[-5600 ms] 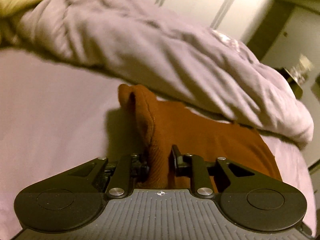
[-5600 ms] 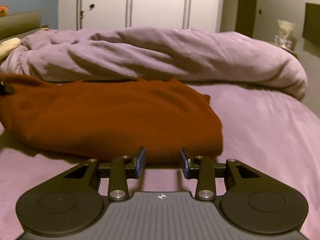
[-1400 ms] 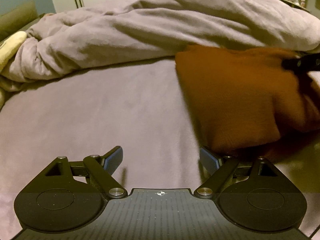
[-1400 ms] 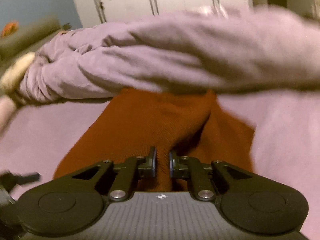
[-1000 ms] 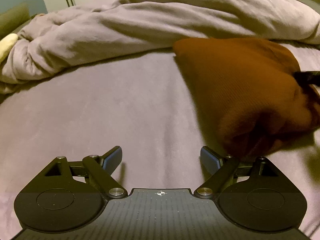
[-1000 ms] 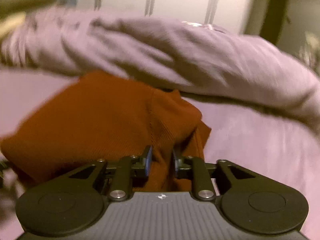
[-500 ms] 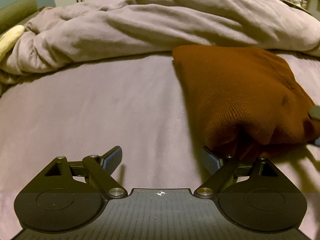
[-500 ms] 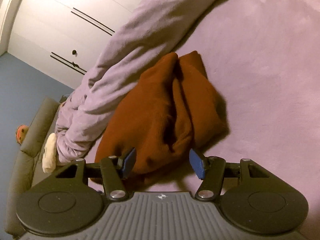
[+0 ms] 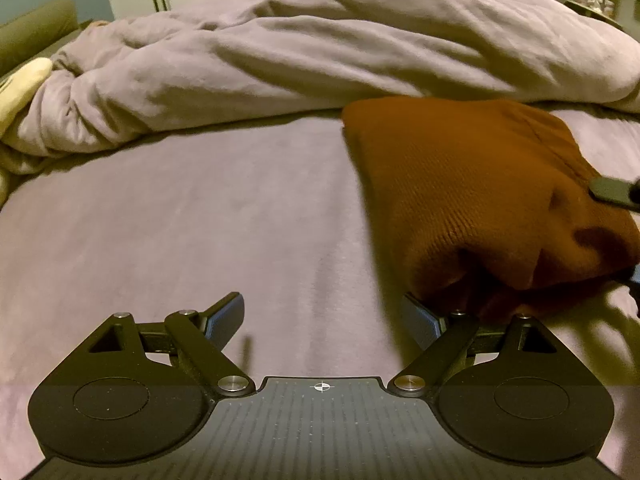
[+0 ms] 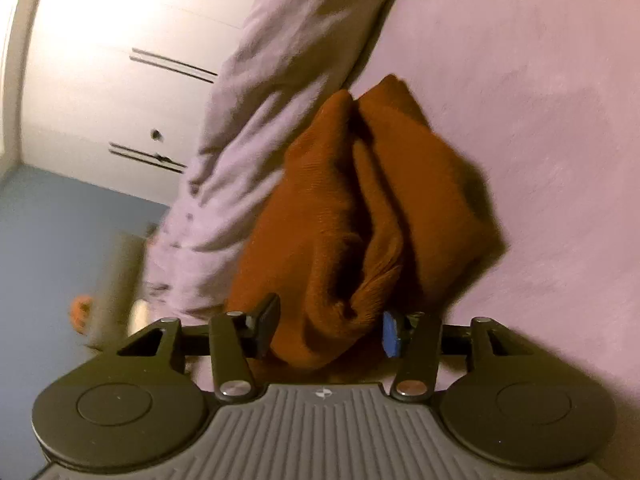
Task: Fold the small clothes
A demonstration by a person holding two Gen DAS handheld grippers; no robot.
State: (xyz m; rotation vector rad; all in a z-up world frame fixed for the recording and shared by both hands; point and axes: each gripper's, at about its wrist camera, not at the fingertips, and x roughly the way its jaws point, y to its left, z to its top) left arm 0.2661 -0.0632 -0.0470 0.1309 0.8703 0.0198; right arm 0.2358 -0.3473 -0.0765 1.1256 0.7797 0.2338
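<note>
Between your right claw (image 10: 326, 330)'s parted pads sits the folded rust sweater (image 10: 360, 216), lengthwise ahead; your left claw (image 9: 324, 318) gapes empty beside it.

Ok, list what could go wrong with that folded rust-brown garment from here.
1. The rust-brown garment bulges between the open right gripper fingers; pulling away might snag a layer and undo the fold.
2. Its near end gapes in loose, uneven layers, so the bundle may spring open.
3. The open left gripper has one fingertip right at the garment's edge; a careless move could drag it across the bedsheet.
</note>
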